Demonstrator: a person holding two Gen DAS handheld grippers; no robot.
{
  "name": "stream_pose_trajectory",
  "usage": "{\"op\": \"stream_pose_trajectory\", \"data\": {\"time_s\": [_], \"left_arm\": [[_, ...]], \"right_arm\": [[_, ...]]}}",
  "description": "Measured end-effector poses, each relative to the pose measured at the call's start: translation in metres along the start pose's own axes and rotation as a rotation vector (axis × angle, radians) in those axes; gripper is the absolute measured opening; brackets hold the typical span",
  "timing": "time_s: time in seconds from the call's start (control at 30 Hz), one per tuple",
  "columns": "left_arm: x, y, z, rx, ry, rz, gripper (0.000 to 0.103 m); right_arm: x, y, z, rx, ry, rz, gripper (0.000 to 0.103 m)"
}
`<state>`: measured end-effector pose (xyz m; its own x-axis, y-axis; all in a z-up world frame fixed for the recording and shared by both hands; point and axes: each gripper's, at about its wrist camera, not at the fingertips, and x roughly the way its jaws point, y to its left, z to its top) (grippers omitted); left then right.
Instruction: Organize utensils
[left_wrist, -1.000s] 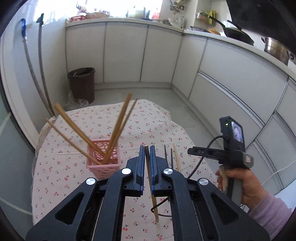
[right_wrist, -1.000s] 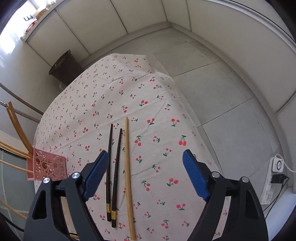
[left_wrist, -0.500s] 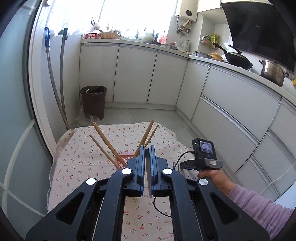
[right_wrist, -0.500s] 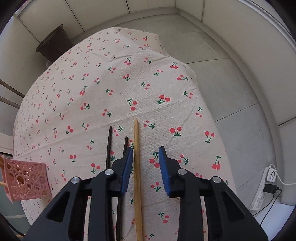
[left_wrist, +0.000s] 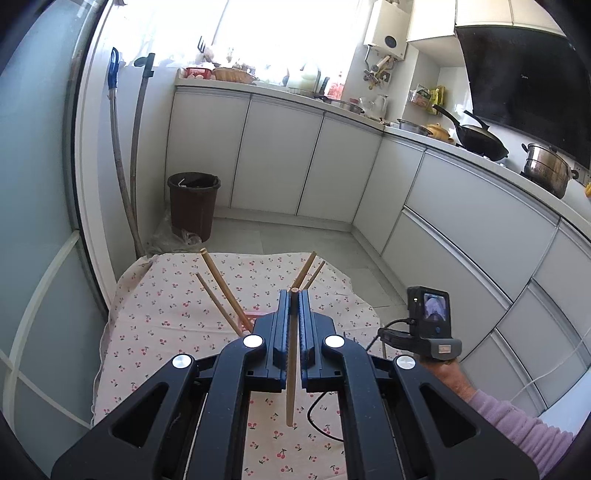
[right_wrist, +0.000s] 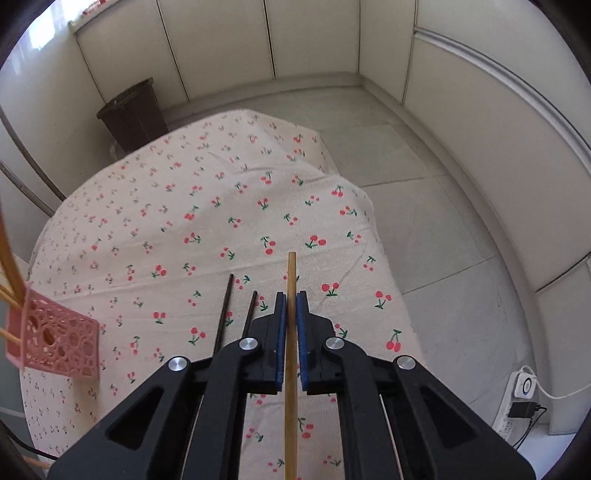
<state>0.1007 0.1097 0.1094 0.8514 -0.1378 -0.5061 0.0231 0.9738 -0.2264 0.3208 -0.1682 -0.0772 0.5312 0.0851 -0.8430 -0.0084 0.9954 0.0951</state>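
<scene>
My left gripper (left_wrist: 293, 295) is shut on a wooden chopstick (left_wrist: 291, 354) and holds it high above the table. Behind its fingers, several wooden chopsticks (left_wrist: 219, 291) stand in the pink basket (left_wrist: 255, 315), mostly hidden. My right gripper (right_wrist: 291, 299) is shut on another wooden chopstick (right_wrist: 291, 280), low over the cherry-print tablecloth (right_wrist: 221, 206). Two dark chopsticks (right_wrist: 225, 306) lie on the cloth just left of it. The pink basket (right_wrist: 55, 339) shows at the far left of the right wrist view.
A brown bin (left_wrist: 194, 203) stands on the floor beyond the table. White cabinets (left_wrist: 314, 166) run along the back and right. A power strip (right_wrist: 521, 395) lies on the floor at the right. The table's right edge drops to the tiled floor (right_wrist: 424, 229).
My right gripper has lowered and shut on the wooden chopstick that lay on the cloth. My left gripper has risen with its chopstick.
</scene>
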Motion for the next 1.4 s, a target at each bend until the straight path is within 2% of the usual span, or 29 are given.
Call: {"op": "stream_pose_trajectory", "data": {"time_s": [0.2,0.33,0.43,0.6,0.87,1.1,1.17,1.27,1.3,1.33,1.4], "left_arm": [[-0.011,0.006,0.006,-0.026,-0.033,0.008,0.004],[-0.018,0.012,0.010,-0.045,-0.053,0.026,0.004],[-0.021,0.016,0.014,-0.060,-0.066,0.038,0.004],[-0.019,0.017,0.026,-0.077,-0.087,0.058,0.004],[-0.022,0.016,0.064,-0.082,-0.179,0.069,0.004],[0.003,0.023,0.084,-0.116,-0.203,0.081,0.004],[0.019,0.027,0.082,-0.135,-0.188,0.085,0.005],[0.053,0.036,0.076,-0.152,-0.094,0.084,0.006],[0.061,0.042,0.072,-0.170,-0.071,0.093,0.010],[0.065,0.048,0.068,-0.191,-0.060,0.110,0.013],[0.063,0.059,0.064,-0.228,-0.057,0.116,0.013]], "right_arm": [[-0.101,0.015,-0.010,-0.088,-0.218,0.070,0.006],[-0.169,0.027,-0.024,-0.144,-0.354,0.154,0.006],[-0.211,0.036,-0.030,-0.177,-0.434,0.231,0.006],[-0.253,0.053,-0.027,-0.204,-0.511,0.340,0.006],[-0.290,0.086,-0.011,-0.208,-0.582,0.468,0.006],[-0.297,0.108,0.006,-0.200,-0.612,0.548,0.006],[-0.292,0.113,0.012,-0.188,-0.616,0.556,0.006],[-0.277,0.120,0.022,-0.161,-0.611,0.559,0.006],[-0.272,0.124,0.025,-0.157,-0.610,0.550,0.006],[-0.266,0.126,0.027,-0.153,-0.605,0.544,0.006],[-0.255,0.129,0.032,-0.143,-0.585,0.544,0.006]]}}
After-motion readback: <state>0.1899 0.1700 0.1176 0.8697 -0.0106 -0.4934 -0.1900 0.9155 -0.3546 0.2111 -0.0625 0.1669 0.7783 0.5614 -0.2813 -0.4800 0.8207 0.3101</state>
